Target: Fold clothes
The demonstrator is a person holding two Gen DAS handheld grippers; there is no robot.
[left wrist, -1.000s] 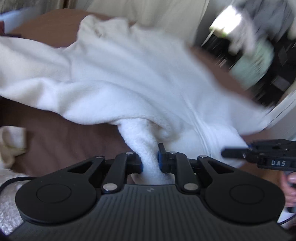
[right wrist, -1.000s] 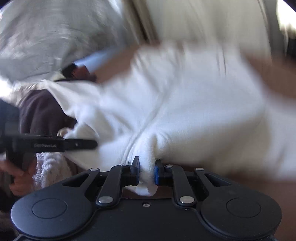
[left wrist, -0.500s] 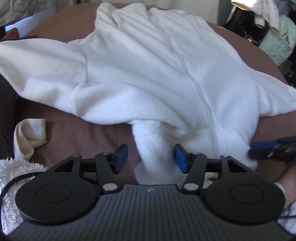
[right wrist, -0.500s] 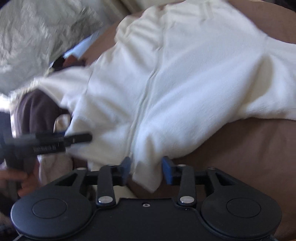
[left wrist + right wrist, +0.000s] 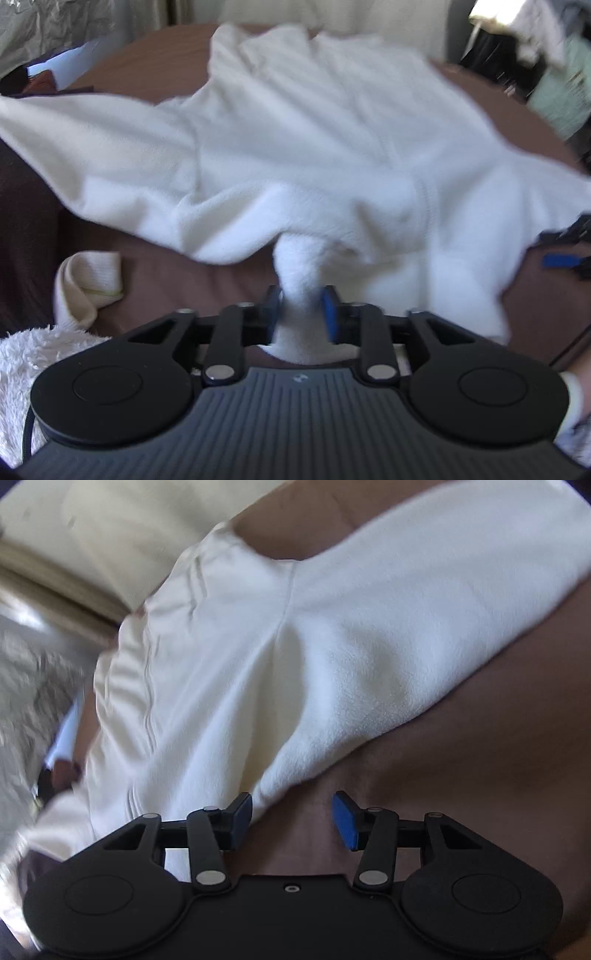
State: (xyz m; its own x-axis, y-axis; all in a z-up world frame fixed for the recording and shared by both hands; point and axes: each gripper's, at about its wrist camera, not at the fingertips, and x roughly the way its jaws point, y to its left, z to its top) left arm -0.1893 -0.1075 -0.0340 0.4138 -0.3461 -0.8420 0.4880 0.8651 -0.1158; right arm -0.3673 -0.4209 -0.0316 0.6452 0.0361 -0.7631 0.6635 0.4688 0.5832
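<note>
1. Brown-sheeted bed [image 5: 184, 273]. It carries everything listed below and fills the lower ground of both wrist views.

2. White fleece garment with a long centre zip seam [image 5: 332, 147]. It lies spread across the bed, front upward, with one sleeve stretched to the left and the other toward the right edge of the left wrist view. The lower hem is rumpled, and one part of it is drawn into a twisted bunch running toward the camera. The picture is motion-blurred.

3. Cream curtain [image 5: 92, 535]. It hangs behind the bed, upper left in the right wrist view.

4. Fluffy white pile textile [image 5: 22, 369]. It sits at the lower left edge and is only partly in view.

5. Black left gripper with blue pads [image 5: 301, 310]. The jaws have just been widening and stand part-way apart, yet both pads press the sides of the twisted fleece bunch, pinching it.

6. Black right gripper with blue pads [image 5: 291, 812]. The jaws have just been opening and are spread wide. Only bare bed sheet lies between them. A corner of the garment's hem lies against the left pad.

7. Cream ribbed cloth, folded over [image 5: 88, 284]. It lies on the bed left of the left gripper, apart from the garment.
</note>
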